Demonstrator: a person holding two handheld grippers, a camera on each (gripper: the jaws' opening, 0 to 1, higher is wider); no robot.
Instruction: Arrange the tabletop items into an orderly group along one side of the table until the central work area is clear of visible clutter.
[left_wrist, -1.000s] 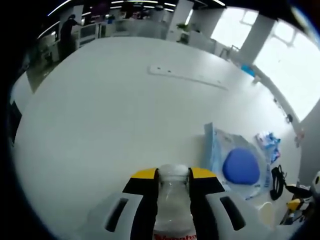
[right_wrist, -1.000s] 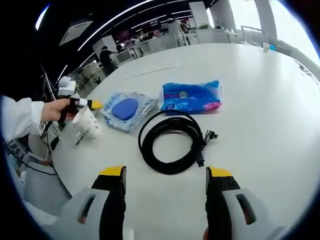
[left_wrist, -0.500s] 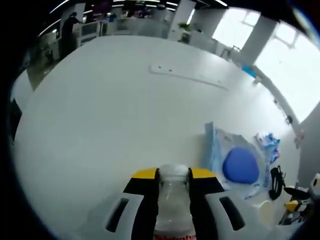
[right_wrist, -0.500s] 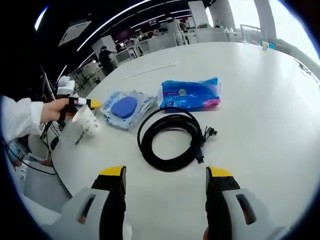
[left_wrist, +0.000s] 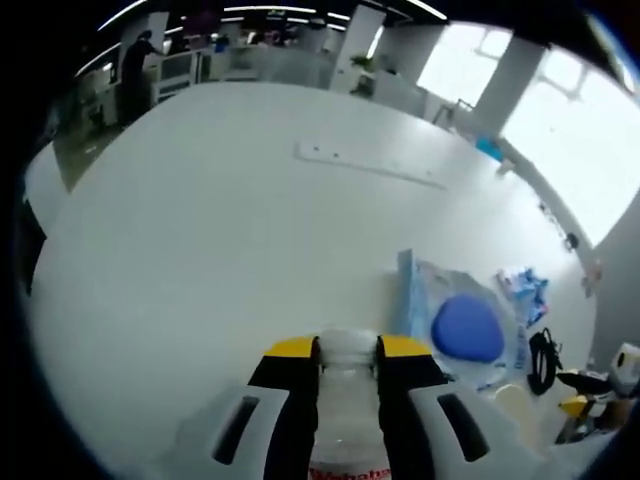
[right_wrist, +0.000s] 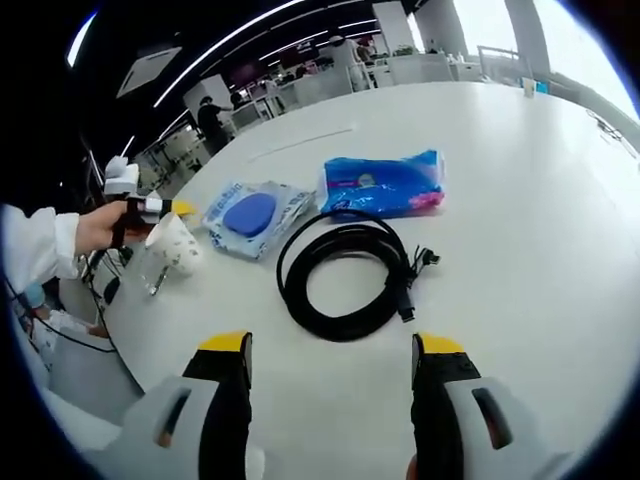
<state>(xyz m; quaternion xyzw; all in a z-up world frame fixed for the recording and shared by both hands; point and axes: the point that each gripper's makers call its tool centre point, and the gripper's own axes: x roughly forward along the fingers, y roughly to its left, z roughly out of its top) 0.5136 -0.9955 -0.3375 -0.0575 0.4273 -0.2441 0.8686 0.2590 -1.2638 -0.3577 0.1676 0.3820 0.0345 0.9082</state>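
My left claw (left_wrist: 348, 352) grips a clear bottle (left_wrist: 347, 420) by its neck, light but slippery. My right claw (right_wrist: 330, 350) hangs open over the table (right_wrist: 520, 200), near the floppy cable (right_wrist: 345, 280).

Daylight is pouring in from windows (left_wrist: 560, 120) at two o'clock, glaring and washing out detail, while ceiling strip lights (right_wrist: 250, 45) are glowing at eleven. The white worktop (left_wrist: 220, 230) is shining evenly; edges are bending, slightly blurring.
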